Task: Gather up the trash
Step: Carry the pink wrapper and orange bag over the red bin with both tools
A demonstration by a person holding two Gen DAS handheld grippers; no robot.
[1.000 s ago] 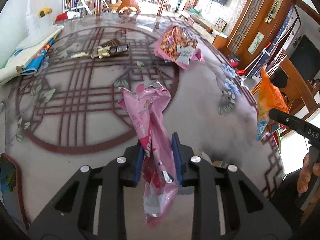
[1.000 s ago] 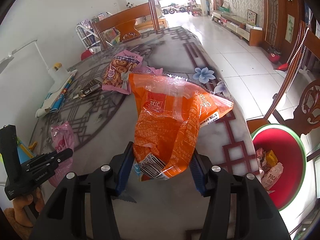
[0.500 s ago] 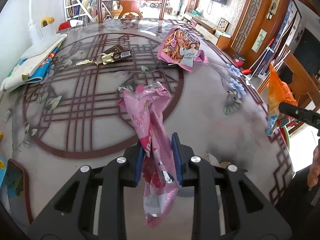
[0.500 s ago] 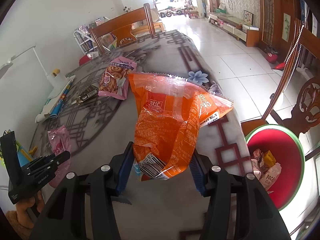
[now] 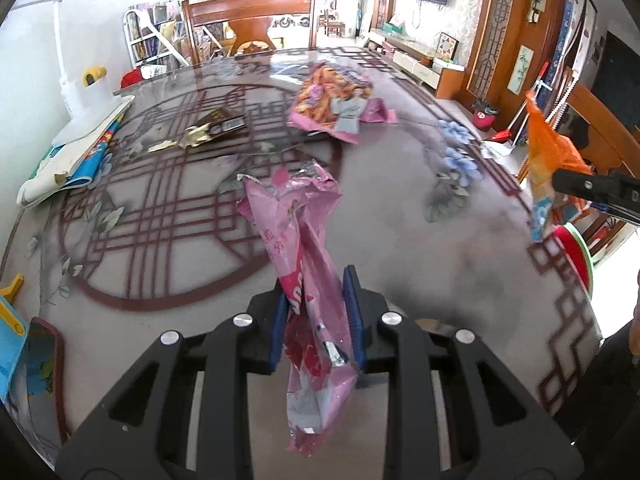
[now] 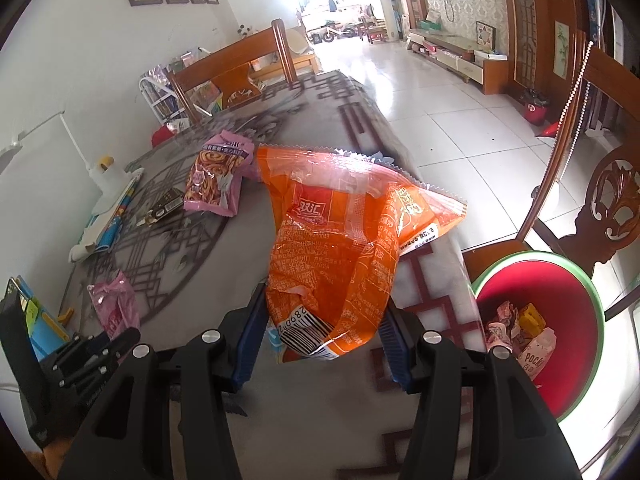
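Observation:
My left gripper (image 5: 316, 312) is shut on a crumpled pink wrapper (image 5: 304, 264), held above the patterned table (image 5: 400, 240). That same pink wrapper (image 6: 114, 306) and the left gripper (image 6: 120, 338) show at the lower left of the right wrist view. My right gripper (image 6: 322, 316) is shut on a large orange snack bag (image 6: 340, 248), lifted near the table's right edge. The orange bag (image 5: 548, 164) and right gripper (image 5: 560, 182) appear at the right of the left wrist view. A red bin with a green rim (image 6: 596, 308) stands on a chair seat beside the table and holds several wrappers.
A pink snack bag (image 5: 336, 104) and a dark small packet (image 5: 218, 126) lie further back on the table. A white lamp base on booklets (image 5: 86, 120) sits at the left edge. A phone (image 5: 40, 364) lies near left. Wooden chairs (image 6: 600, 184) stand at the far end and right side.
Both grippers have drifted toward the table's right side with their wrappers still held. The red bin shows more fully in the right wrist view and its rim enters the left wrist view.

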